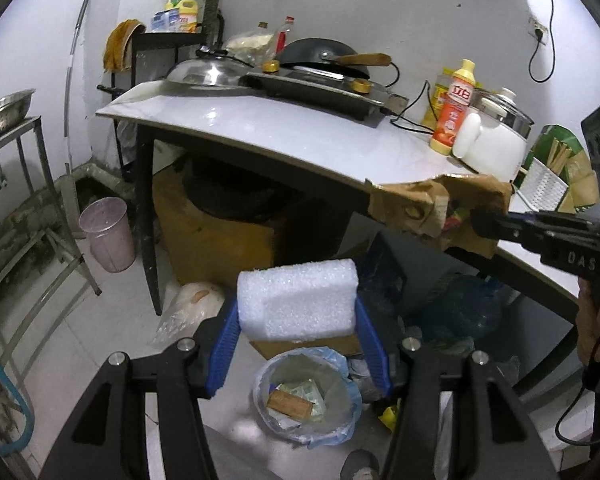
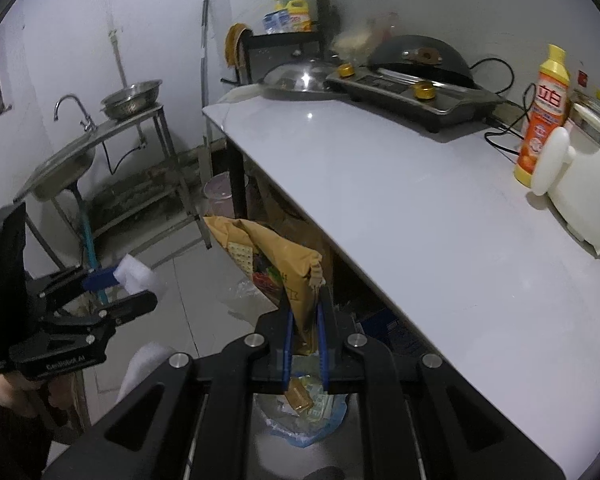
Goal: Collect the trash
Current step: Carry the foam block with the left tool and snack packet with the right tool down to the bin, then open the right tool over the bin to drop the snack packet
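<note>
Directly below both grippers lies the bin (image 1: 306, 394): left gripper (image 1: 298, 312) jaws clamp foam (image 1: 298, 300), right gripper (image 2: 305, 332) jaws pinch a paper bag (image 2: 284, 268).

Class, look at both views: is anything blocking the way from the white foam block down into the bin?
Nothing visible does. The foam block, held in the left gripper, hangs above the open bin, with only clear air between.

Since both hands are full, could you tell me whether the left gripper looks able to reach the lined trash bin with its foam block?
Probably yes: the trash bin sits open right below the foam block in the left gripper, nothing between.
</note>
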`<state>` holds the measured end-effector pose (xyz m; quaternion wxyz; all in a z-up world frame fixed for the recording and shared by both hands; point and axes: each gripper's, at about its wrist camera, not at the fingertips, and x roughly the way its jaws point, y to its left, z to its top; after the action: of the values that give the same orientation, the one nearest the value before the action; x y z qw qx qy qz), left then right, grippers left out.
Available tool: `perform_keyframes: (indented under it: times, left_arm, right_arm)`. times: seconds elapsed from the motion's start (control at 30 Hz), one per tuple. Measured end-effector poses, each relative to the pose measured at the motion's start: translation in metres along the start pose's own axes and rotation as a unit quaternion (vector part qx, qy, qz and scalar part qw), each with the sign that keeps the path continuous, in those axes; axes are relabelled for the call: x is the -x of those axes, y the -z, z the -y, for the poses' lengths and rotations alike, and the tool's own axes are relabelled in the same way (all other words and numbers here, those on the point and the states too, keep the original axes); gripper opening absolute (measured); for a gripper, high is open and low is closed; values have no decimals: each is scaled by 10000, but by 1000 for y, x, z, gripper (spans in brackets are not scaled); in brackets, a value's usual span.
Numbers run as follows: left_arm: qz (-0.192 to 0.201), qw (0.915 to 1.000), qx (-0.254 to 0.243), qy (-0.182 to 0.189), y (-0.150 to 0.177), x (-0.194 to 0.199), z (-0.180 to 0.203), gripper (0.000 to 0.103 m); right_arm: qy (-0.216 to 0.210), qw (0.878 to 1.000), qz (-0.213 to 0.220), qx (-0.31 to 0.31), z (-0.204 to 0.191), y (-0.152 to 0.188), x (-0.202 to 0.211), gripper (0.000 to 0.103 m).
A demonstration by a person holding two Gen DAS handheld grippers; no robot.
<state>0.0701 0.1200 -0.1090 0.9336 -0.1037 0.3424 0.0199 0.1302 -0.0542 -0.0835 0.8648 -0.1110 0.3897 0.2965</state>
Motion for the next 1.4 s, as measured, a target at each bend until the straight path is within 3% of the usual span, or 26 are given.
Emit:
perform_keyframes:
  times: [0.37,0.77,1.3,1.4]
  left_arm:
    - [-329,9989,316,-57,32,-29,-32,56]
    - [-765,9941,764,-67,63,-79,-61,56]
    - [-1805,9802,806,-66,108,-170,-55,56]
    - [-1996,9767,780,-46,115,-186,-50,56]
  right_arm:
    - [-117,9977,-511,432,-33,23,-53,9]
    - [-110,9916,-1132,608,-37,53,-129,9]
    - [-377,9639,-2627,-188,9,152,-266,10]
    - [-366,9589,-2793,-348,19,165,-281,15]
